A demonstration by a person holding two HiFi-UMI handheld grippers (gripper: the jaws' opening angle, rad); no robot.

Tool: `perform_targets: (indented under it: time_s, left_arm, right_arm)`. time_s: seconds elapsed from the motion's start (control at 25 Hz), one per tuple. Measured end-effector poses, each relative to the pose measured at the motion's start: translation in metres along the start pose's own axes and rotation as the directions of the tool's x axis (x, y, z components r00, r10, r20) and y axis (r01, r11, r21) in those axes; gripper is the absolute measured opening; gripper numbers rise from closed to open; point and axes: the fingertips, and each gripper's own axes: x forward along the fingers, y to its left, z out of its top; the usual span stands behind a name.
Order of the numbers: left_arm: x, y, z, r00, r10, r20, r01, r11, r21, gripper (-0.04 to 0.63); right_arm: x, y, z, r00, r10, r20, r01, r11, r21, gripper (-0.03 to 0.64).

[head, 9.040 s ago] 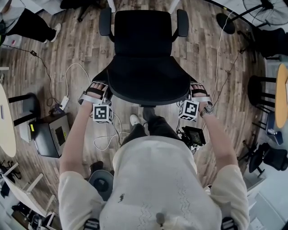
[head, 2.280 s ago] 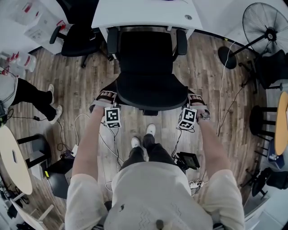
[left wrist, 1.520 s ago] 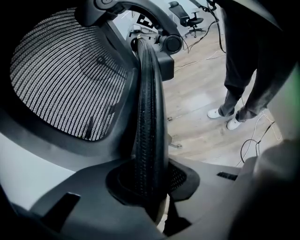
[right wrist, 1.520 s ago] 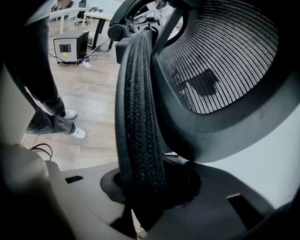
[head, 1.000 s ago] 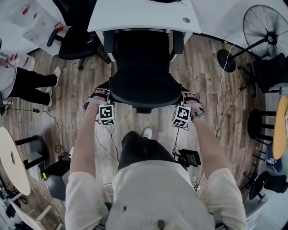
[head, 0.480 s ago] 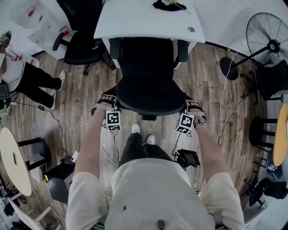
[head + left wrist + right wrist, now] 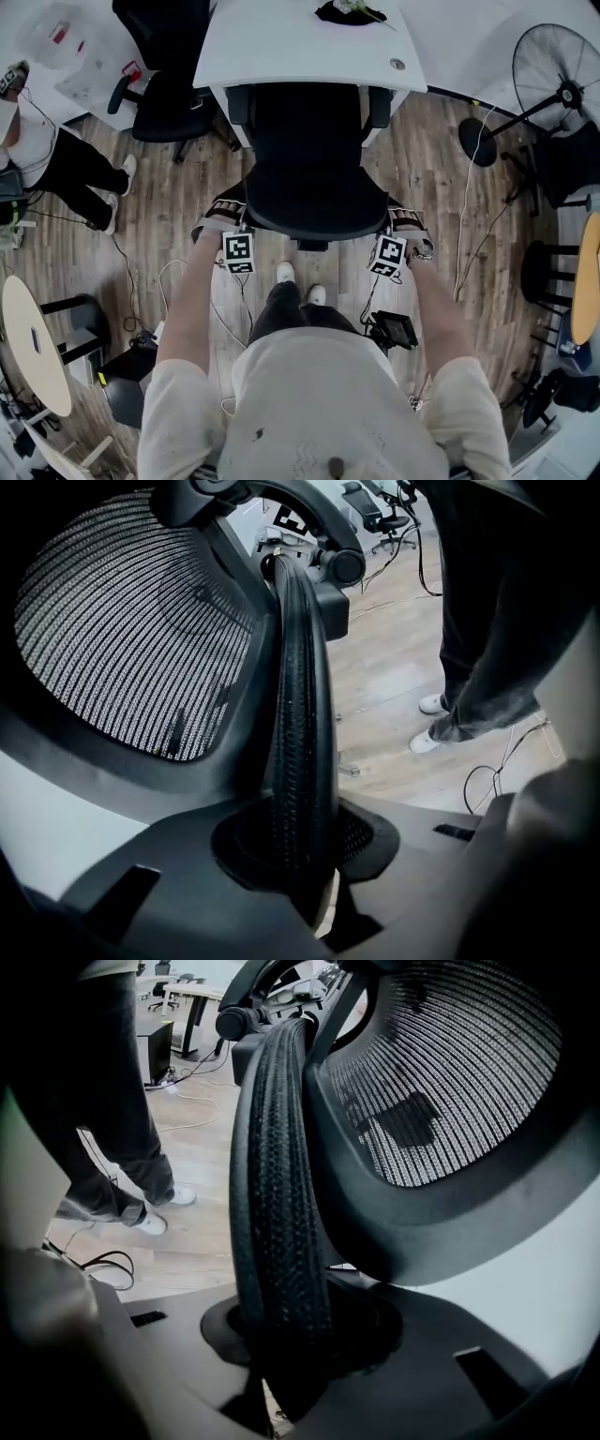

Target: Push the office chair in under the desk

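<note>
Now | left hand-held gripper point(image 7: 223, 210), right hand-held gripper point(image 7: 406, 219): clamping ribbed office chair point(image 7: 305, 183) rim

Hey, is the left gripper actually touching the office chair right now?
Touching. The left gripper view shows the left gripper with its jaws closed on the rim of the office chair backrest, with no gap.

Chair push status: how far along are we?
Done: the office chair is lined up square to the desk, with its armrests at the desk's edge. In hand: the left gripper and right gripper each clamp a side of the backrest rim. Left: most of the seat shows outside the desk, so it needs pushing further in.
</note>
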Motion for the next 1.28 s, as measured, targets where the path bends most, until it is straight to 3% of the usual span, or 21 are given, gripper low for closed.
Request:
perform_targets:
  time_s: [1.28]
  left_arm:
    - [0.063, 0.075, -0.044, 0.999, 0.022, 0.030, -0.022, 0.999, 0.025, 0.072]
  right_arm:
    - [0.068, -0.072, 0.019, 1.000, -0.007, -0.019, 0.007, 1.000, 0.018, 0.127]
